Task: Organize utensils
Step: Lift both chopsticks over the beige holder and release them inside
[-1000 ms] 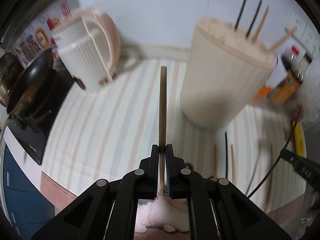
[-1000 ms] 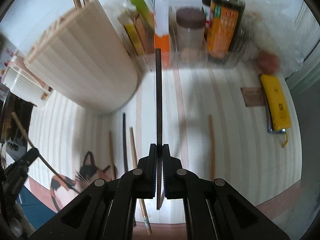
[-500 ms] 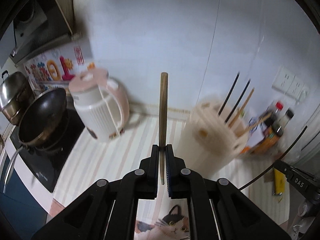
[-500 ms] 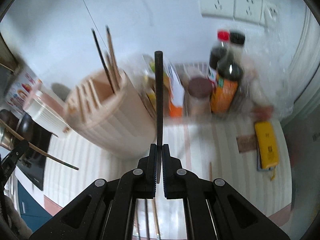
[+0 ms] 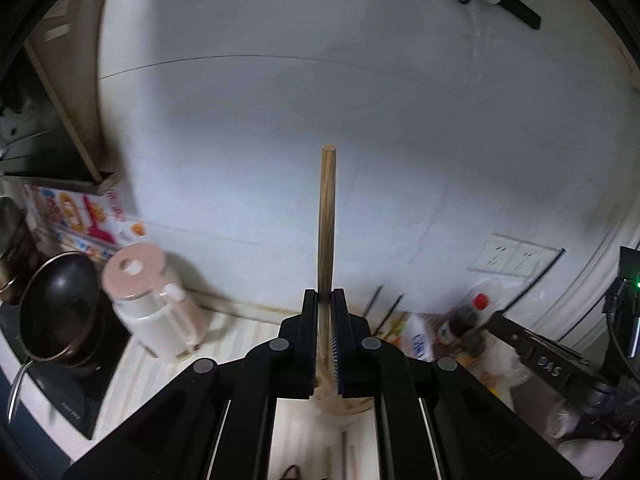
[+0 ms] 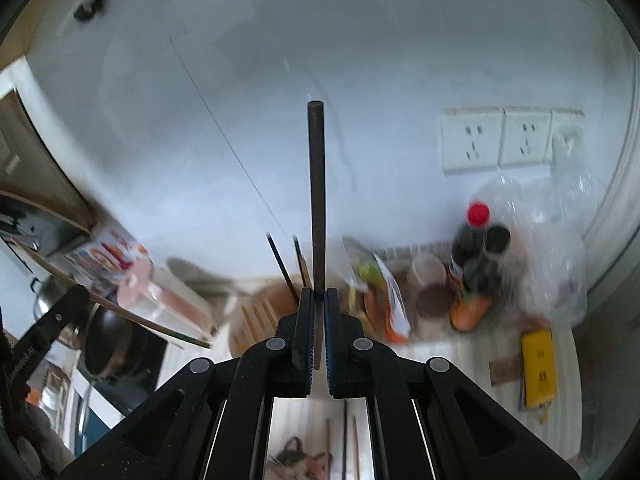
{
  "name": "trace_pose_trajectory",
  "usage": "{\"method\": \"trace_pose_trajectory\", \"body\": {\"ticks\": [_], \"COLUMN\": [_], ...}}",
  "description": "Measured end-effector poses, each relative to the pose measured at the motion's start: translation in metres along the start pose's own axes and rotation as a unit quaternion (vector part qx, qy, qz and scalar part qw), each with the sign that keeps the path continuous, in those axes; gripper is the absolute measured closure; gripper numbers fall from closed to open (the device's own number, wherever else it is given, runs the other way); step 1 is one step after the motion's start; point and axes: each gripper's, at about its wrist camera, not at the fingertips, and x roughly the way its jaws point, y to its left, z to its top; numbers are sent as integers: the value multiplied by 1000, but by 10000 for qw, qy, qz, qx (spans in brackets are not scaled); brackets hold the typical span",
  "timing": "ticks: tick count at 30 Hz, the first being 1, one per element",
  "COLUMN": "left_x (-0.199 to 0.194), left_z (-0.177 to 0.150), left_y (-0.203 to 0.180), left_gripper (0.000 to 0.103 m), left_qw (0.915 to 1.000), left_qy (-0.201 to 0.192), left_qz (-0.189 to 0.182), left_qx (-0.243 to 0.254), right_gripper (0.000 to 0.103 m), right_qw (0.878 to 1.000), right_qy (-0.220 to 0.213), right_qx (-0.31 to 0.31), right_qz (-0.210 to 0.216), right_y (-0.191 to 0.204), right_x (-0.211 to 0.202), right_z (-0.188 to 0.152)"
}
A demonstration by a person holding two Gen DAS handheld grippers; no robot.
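Observation:
My left gripper (image 5: 325, 300) is shut on a light wooden chopstick (image 5: 327, 224) that stands up along the fingers, high above the counter. My right gripper (image 6: 319, 298) is shut on a dark chopstick (image 6: 317, 196), also pointing up. The round wooden utensil holder (image 6: 260, 316) sits below and just left of the right gripper, with two dark chopsticks (image 6: 282, 264) standing in it; in the left wrist view only its lower edge (image 5: 340, 404) shows behind the fingers. Several loose chopsticks (image 6: 346, 436) lie on the striped mat below.
A pink-lidded kettle (image 5: 150, 304) and a black pan (image 5: 60, 312) on the stove stand at the left. Sauce bottles (image 6: 478, 264), jars and packets crowd the back right under wall sockets (image 6: 500, 144). A yellow case (image 6: 540, 372) lies at the right.
Both grippers have risen well above the counter with their chopsticks still held. The holder, kettle and bottles have dropped low in both views and the wall now fills most of them.

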Motion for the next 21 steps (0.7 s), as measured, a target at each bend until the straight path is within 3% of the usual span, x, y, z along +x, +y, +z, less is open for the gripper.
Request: {"method": "trace_pose_trajectory", "body": {"ticks": [4, 9, 16, 20, 21], "left_x": [22, 62, 111, 110, 106], "left_z": [7, -2, -21, -25, -23], "left_y": [-14, -25, -32, -29, -28], "left_gripper": [99, 99, 99, 96, 94], "left_qw": [9992, 9959, 9899, 9869, 9866], "left_qy": [255, 737, 1330, 1498, 1491], "left_qz": [-306, -519, -493, -559, -577], "left_qx": [-22, -63, 35, -232, -310], "right_gripper": [98, 98, 98, 97, 90], "right_qw": [10000, 9999, 9978, 9949, 9938], "right_qy": [-90, 163, 657, 989, 1076], "right_qx": [-19, 24, -77, -98, -8], "right_qz": [1, 44, 60, 188, 283], "right_y": [1, -7, -14, -18, -21], "right_x": [6, 36, 77, 89, 90], "right_z": [14, 24, 19, 16, 16]}}
